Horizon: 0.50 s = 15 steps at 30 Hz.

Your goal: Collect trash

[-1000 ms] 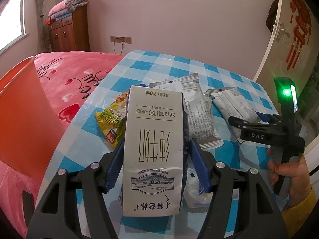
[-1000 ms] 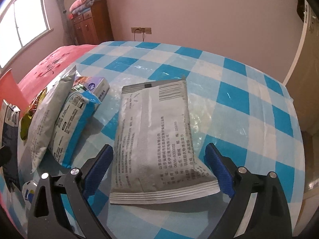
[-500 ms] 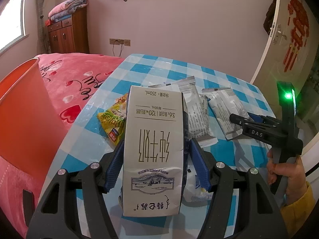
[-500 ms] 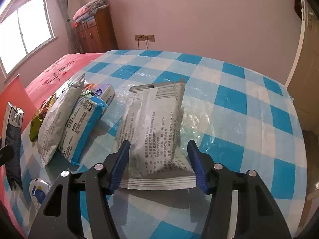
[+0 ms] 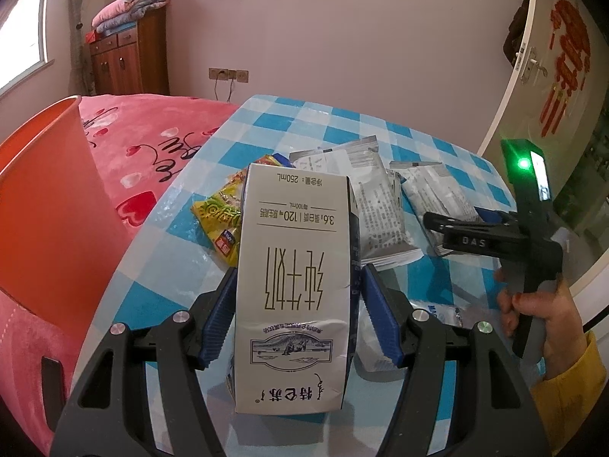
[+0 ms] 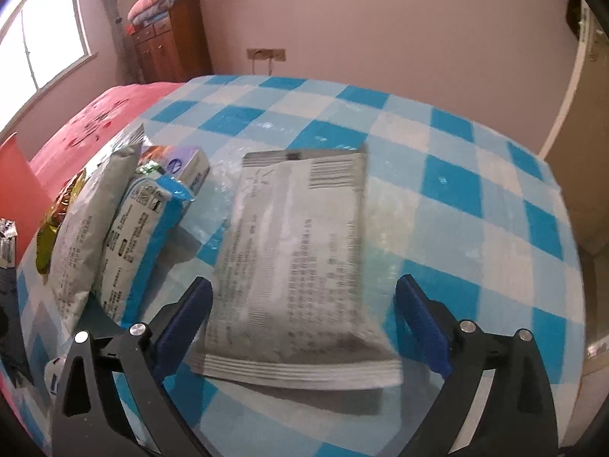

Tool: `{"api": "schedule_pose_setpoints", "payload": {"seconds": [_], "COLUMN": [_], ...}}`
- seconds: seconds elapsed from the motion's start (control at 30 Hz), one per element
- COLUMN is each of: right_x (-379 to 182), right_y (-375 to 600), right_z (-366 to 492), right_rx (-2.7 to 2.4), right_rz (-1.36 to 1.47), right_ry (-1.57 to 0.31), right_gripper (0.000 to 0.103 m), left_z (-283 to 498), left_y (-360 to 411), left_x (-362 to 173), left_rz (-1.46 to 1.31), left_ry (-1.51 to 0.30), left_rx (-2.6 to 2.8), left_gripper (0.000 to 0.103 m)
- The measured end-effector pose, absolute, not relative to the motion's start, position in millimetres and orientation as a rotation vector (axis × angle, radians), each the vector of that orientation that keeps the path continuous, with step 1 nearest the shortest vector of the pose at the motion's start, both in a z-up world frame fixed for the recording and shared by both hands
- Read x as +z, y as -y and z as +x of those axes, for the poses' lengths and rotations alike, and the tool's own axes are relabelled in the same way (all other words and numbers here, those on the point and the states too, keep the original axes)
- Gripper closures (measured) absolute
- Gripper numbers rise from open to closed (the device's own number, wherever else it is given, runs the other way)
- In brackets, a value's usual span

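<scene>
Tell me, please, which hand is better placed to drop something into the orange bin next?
Left. The left gripper is shut on the milk carton, and the orange bin stands just beside it. The right gripper is opening, its pads clear of the grey packet lying on the table.

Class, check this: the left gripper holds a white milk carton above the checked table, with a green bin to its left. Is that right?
Wrong only about the bin: the left wrist view shows it orange. The left gripper does hold the white milk carton above the checked table.
</scene>
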State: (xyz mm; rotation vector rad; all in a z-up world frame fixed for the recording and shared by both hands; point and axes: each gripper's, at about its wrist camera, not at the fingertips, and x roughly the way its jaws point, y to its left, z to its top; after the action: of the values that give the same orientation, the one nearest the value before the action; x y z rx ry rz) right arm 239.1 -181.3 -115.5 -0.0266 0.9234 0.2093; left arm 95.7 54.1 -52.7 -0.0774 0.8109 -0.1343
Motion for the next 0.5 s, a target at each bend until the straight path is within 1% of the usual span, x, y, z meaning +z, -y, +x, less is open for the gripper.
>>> {"api": "schedule_pose_setpoints", "payload": {"seconds": [0.1,0.27,0.3,0.37,0.4,0.5], "right_x": [-117.5,-119.6,-119.0,-116.9,-116.6,-113.9], "right_y": [171.2,173.1,174.0,174.5,175.8,175.5], "right_z": [243.4,244.0,243.0,238.8,237.0,231.1], "right_rx": [0.198,0.212,0.211,0.214,0.223,0.222], "right_rz": [-0.083,-0.076,-0.075,-0.084,-0.077,-0.093], "right_ry": [-0.935,-0.938,-0.934,-0.915,-0.91,-0.891], "right_gripper": [0.005,0.006,0.013,0.02,0.026,0.032], "left_z": [95.8,96.3,96.5,96.8,96.7,96.7], "left_y": [-55.0,-56.8,-57.8,-59.6,-60.2,-61.2], "left_x": [-53.9,-54.7,-54.8,-55.6,-56.0,-57.0], "left_rz": [-0.079,-0.086,-0.089,-0.094,-0.095,-0.101], "left_ry": [-0.814,-0.814,-0.814,-0.814,-0.814,-0.814], "left_rx": [-0.137,-0.134,-0.133,-0.133,-0.132,-0.134], "left_gripper": [0.038,0.038,0.038,0.038,0.038,0.038]}}
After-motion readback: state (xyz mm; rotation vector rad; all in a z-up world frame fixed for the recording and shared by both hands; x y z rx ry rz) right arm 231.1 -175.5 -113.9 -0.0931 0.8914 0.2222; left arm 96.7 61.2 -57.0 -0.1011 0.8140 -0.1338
